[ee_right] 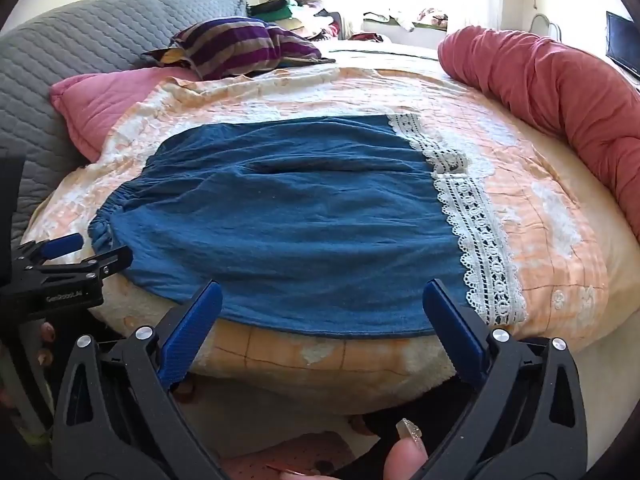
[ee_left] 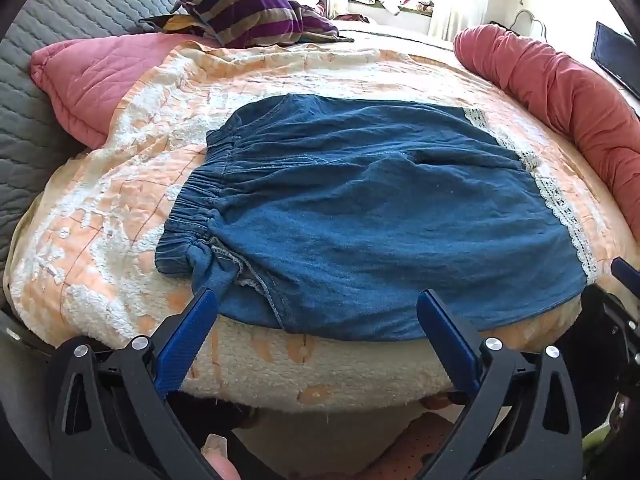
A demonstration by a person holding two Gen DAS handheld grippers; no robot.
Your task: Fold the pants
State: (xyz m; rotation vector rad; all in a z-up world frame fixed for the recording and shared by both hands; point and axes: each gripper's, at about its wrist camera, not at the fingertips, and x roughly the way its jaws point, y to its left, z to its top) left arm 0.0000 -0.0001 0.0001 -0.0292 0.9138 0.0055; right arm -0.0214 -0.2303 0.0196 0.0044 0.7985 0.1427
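- The left wrist view shows the gathered elastic waistband (ee_left: 192,204) of the blue pants (ee_left: 360,216) and an untidy corner of seam at the near edge; the right wrist view shows mainly the white lace trim (ee_right: 476,236) along the other end.
- The left gripper (ee_left: 316,304) has its jaws spread wide just above the near edge of the pants, gripping nothing; it also appears at the left side of the right wrist view.
- The right gripper (ee_right: 322,296) is likewise spread wide, holding nothing, near the lace end.
- The pants lie flat across an orange and white bedspread (ee_left: 120,208) on a bed.
- A pink quilt (ee_left: 88,80), a grey quilted cover (ee_right: 72,40) and a rolled red blanket (ee_right: 560,92) border it.
- A striped purple cloth (ee_left: 252,16) lies beyond, before a bright window; the clutter there is too washed out to name.
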